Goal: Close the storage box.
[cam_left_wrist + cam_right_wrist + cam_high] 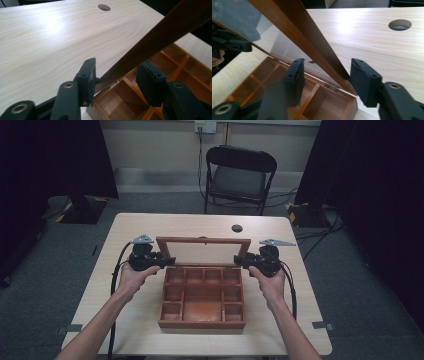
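Wooden compartment box [202, 300], reddish-brown, lying flat at centre of the frame on the table [130, 232]; interior divided into small square cells around one larger central bay. Hinged lid [203, 251], a wooden frame with a clear pane, stands raised along the box's far edge, tilted back.

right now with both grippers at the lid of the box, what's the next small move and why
Probably close both grippers onto the lid: the left gripper and right gripper each straddle a side rail, with gaps at the pads. The box stands open, lid upright.
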`<state>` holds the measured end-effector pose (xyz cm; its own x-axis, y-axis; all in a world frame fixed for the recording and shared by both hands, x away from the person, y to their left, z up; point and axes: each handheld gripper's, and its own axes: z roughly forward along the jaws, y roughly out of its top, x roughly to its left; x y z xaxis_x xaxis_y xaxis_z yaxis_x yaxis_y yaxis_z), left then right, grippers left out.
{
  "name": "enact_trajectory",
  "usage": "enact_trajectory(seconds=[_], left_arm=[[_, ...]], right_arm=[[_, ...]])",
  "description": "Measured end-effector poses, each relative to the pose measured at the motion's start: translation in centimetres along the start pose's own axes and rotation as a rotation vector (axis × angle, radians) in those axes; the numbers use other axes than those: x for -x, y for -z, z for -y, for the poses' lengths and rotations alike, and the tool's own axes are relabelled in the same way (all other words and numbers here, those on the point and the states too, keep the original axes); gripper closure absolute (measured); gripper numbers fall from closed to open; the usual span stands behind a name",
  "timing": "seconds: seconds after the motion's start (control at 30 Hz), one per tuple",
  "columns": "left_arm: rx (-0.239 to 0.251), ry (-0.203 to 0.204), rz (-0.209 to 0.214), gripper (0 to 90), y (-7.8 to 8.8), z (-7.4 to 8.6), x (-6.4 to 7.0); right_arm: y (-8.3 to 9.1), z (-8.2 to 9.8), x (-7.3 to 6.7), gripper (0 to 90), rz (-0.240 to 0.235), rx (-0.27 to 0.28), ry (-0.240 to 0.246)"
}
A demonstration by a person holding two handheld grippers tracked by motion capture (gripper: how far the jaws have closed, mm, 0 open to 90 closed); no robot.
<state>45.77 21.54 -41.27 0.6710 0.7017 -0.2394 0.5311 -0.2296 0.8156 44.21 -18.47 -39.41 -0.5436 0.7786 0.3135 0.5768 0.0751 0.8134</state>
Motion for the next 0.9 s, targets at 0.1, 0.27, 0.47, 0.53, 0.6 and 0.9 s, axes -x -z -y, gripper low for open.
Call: enact_trajectory(seconds=[0.1,0.27,0.47,0.53,0.6,0.9], left_arm=[[0.009,0.011,-0.002,47.8,0.2,0.1,0.4],[0.040,0.003,0.002,43.5,1.4,-0.1,1.2],[0.051,-0.009,-0.011,42.5,2.3,0.0,1.7],[0.042,-0.013,-0.009,43.2,2.4,0.2,1.8],[0.035,-0.008,-0.011,41.5,2.4,0.3,1.8],[-0.001,-0.009,0.003,35.3,2.4,1.4,2.1]], right_arm=[[0.2,0.0,-0.1,47.5,0.001,-0.014,-0.012],[0.4,0.4,-0.3,47.4,-0.003,-0.032,-0.019],[0.6,0.6,-0.7,44.7,0.002,-0.046,-0.026],[0.6,0.7,-0.8,43.8,0.004,-0.050,-0.021],[0.7,1.0,-1.0,42.5,0.004,-0.056,-0.019],[0.9,2.0,-1.3,38.2,-0.003,-0.088,-0.013]])
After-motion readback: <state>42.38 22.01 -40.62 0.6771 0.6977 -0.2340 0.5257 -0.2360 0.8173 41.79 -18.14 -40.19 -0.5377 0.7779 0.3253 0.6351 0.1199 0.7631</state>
